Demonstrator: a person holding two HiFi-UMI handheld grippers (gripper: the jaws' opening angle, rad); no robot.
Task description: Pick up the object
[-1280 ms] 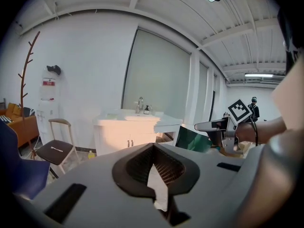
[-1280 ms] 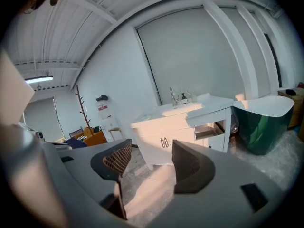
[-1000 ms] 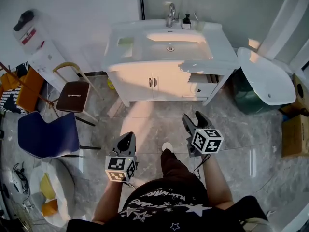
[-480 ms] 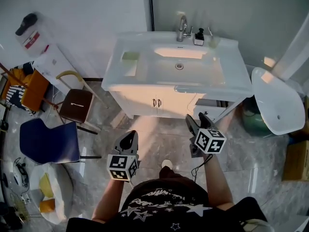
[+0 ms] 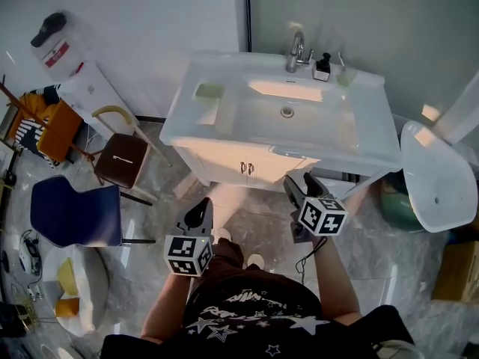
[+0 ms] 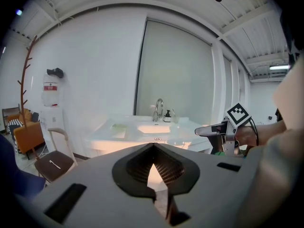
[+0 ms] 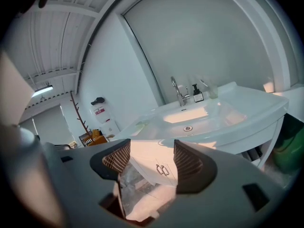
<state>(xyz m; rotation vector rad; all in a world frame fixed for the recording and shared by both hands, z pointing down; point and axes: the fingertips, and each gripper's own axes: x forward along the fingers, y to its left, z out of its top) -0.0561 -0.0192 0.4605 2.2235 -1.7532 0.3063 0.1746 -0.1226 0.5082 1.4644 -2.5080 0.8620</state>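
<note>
We hold two grey tongs before one glossy white counter (image 5: pixel 224 137), left tongs (image 5: pixel 198 214) closed, right tongs (image 5: pixel 299 185) open and empty, one pale green block (image 5: pixel 209 90) near its back-left corner, one dark-capped bottle (image 5: pixel 322 67) beside one chrome faucet (image 5: pixel 297 51) at its back edge.

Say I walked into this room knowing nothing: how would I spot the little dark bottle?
Find the white washbasin counter against the wall, then the chrome faucet at its back edge. The bottle stands just right of the faucet: small, and the only dark thing on the pale counter.
</note>
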